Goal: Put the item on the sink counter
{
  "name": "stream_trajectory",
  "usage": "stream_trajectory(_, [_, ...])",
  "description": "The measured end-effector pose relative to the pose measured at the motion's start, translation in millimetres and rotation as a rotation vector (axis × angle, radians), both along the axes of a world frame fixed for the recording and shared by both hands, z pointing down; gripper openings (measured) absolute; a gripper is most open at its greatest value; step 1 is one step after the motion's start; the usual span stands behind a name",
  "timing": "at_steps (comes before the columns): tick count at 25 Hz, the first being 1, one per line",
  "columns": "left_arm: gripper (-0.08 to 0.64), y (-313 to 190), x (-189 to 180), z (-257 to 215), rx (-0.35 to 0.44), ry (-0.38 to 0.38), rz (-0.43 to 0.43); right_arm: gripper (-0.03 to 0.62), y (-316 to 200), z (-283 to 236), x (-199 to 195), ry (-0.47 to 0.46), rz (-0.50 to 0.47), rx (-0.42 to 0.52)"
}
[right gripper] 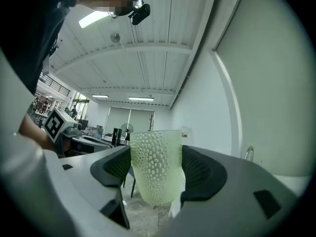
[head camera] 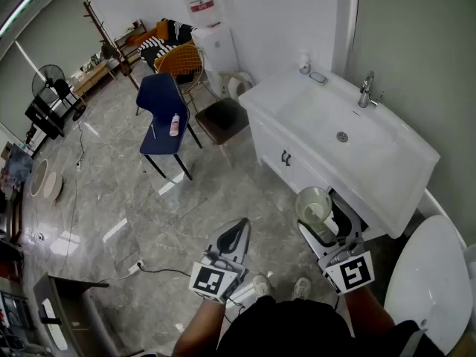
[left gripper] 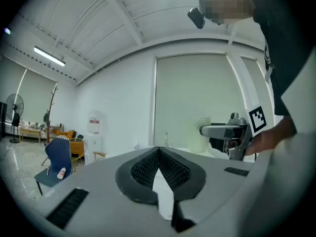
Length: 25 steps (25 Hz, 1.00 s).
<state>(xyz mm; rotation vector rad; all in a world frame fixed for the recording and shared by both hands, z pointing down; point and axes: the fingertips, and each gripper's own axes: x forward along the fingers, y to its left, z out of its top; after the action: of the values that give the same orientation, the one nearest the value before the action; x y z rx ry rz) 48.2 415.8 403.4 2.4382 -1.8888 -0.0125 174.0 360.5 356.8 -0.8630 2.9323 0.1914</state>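
Lower frame: my left gripper point(head camera: 239, 233), jaws together, hangs idle; my right gripper point(head camera: 321, 225) clamps the dimpled cup point(head camera: 313, 204) by its sides, mouth up, presumably for standing it on the sink counter point(head camera: 274, 93) beyond, upper right.

I logged the cup point(right gripper: 154, 169) as pale green, translucent and bumpy all over. The right gripper point(right gripper: 155, 166) had matt black ribbed pads point(right gripper: 200, 171) on a smooth grey plastic shell. The sink counter point(head camera: 264, 99) looked glossy white, the faucet point(head camera: 366, 90) shiny metal, the floor point(head camera: 193, 199) polished grey stone-look tile, and the chair point(head camera: 158, 99) matt blue.
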Motion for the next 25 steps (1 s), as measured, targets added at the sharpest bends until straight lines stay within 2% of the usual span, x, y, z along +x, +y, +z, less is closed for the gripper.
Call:
stream_trajectory(9, [0.011, 9, -25, 12, -0.006, -0.003, 0.018, 0.334, 4, 13, -28, 0.036, -0.022, 0.002])
stream_trajectory(14, [0.011, 20, -56, 20, -0.025, 0.01, 0.03, 0.334, 15, 6, -52, -0.021, -0.037, -0.022])
stream_trajectory(18, [0.011, 24, -83, 18, 0.0, 0.047, 0.015, 0.334, 22, 6, -70, -0.002, -0.036, -0.004])
stream_trajectory(25, [0.011, 12, -109, 25, -0.006, 0.04, 0.024, 0.334, 8, 9, -93, -0.014, -0.01, -0.007])
